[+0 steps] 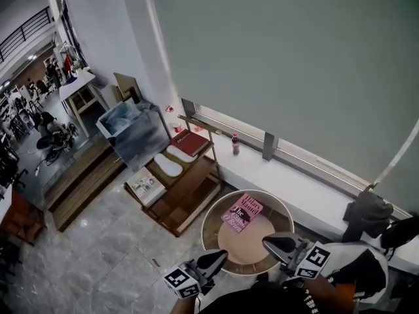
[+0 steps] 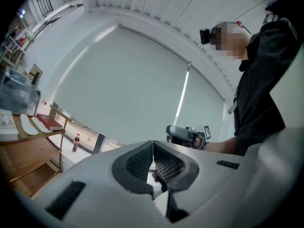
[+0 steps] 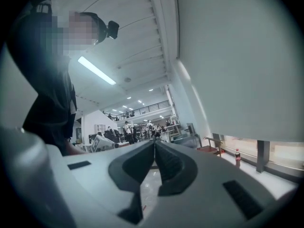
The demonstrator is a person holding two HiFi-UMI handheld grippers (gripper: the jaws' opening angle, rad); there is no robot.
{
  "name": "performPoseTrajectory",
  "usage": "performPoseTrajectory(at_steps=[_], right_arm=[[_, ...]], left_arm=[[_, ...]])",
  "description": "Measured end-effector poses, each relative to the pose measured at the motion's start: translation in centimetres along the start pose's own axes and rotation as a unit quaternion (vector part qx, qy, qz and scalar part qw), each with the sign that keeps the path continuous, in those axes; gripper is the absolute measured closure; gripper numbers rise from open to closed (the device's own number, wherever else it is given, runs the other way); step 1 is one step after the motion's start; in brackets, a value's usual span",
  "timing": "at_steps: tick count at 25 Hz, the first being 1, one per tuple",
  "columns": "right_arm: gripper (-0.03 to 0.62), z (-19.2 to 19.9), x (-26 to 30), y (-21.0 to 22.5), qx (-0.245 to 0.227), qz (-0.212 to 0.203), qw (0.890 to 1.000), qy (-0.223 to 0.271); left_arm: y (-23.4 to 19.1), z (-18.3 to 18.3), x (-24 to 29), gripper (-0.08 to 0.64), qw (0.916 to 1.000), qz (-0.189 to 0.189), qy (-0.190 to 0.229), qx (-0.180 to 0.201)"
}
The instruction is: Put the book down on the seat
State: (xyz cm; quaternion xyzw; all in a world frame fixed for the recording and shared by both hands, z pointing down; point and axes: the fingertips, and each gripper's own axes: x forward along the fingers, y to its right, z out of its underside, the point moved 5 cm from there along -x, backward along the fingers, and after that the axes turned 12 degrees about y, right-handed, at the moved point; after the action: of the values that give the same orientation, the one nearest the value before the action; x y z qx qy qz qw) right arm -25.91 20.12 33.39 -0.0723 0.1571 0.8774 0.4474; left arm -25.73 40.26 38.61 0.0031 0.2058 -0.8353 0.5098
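Book [image 1: 241, 212] lies on the seat [image 1: 257, 246]; left gripper [image 1: 221, 256] and right gripper [image 1: 268, 242] hover nearby, jaws together, empty

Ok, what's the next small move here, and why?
Probably just draw both back toward you: the pink book already lies flat on the round seat, and the left hand-held gripper and right hand-held gripper are both shut, holding nothing.
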Motion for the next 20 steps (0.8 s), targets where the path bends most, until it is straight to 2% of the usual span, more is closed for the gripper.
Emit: performPoseTrajectory(at_steps=[2,5,8,12,16,20], right_arm=[[0.563,-0.6,-0.1,2.7,0.006,-0.001,1.000,0.003],[0.563,-0.3,-0.4,6.1,0.019,0.003,1.000,-0.003],[0.563,0.9,-0.8,9.2,0.030,0.014,0.999,-0.020],[0.563,3.1,-1.2,12.5,0.057,0.014,0.997,-0.042],[0.563,4.9,-0.2,14.2,0.072,0.026,0.995,-0.056],[0.563,6.2,1.9,15.6,0.053,0.048,0.994,-0.083]], left_arm=[[-1.3,-0.1,1.7,0.535,0.9999,-0.008,-0.003,0.008],[-2.3,-0.9,4.5,0.535,0.9994,-0.033,0.008,-0.010],[-3.5,-0.1,6.5,0.535,0.9983,-0.052,-0.011,-0.023],[-5.1,2.1,8.5,0.535,0.9965,-0.056,-0.011,-0.062],[-6.9,3.9,8.1,0.535,0.9943,-0.069,-0.030,-0.075],[-9.4,4.2,7.6,0.535,0.9944,-0.052,-0.023,-0.090]])
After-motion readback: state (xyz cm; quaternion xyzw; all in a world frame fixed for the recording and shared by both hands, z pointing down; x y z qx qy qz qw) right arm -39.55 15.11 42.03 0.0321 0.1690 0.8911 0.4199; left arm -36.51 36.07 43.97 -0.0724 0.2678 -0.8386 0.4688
